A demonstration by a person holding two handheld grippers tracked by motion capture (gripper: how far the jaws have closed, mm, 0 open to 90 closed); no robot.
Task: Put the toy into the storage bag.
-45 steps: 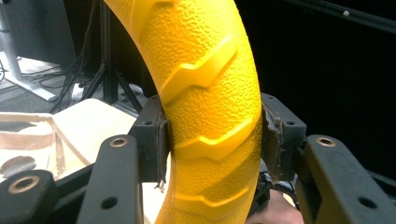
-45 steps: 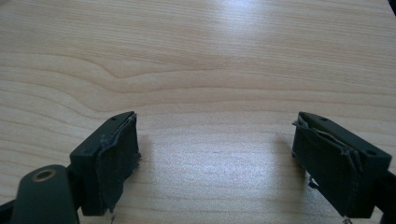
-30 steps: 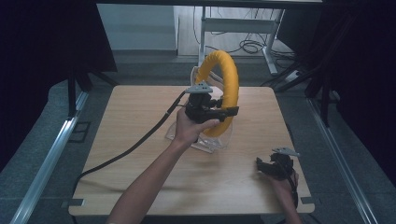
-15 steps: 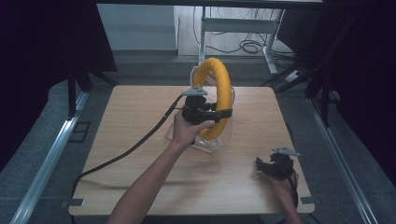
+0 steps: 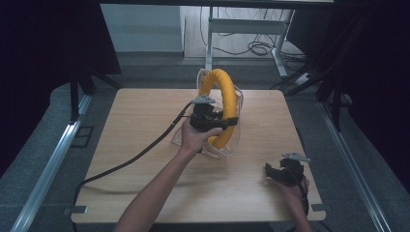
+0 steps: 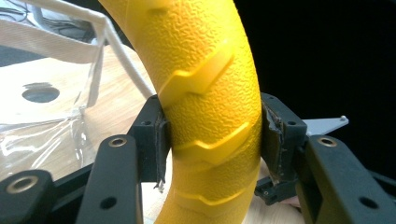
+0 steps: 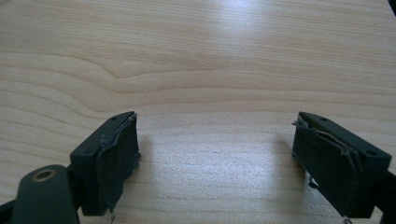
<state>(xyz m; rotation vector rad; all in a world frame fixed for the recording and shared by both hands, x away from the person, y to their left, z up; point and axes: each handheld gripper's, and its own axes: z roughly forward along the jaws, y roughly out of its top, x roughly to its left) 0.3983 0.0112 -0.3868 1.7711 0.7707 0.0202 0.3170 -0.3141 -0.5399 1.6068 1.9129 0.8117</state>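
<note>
the yellow ring stands upright in a clear bag near the middle of the bench. the left tool is clamped on the ring, its pads pressed on both sides. the right tool rests released near the bench's right front corner, jaws wide apart over bare wood.

Ring upright at the middle of the tabletop, 2 grippers on either side of centre.

In the high view the ring stands on edge just above the frame's centre, its lower part inside the clear bag resting on the tabletop. The left gripper sits against the ring's left side, clamped across it. The right gripper rests at the lower right of the tabletop, well apart from the ring, jaws apart over bare wood.
</note>
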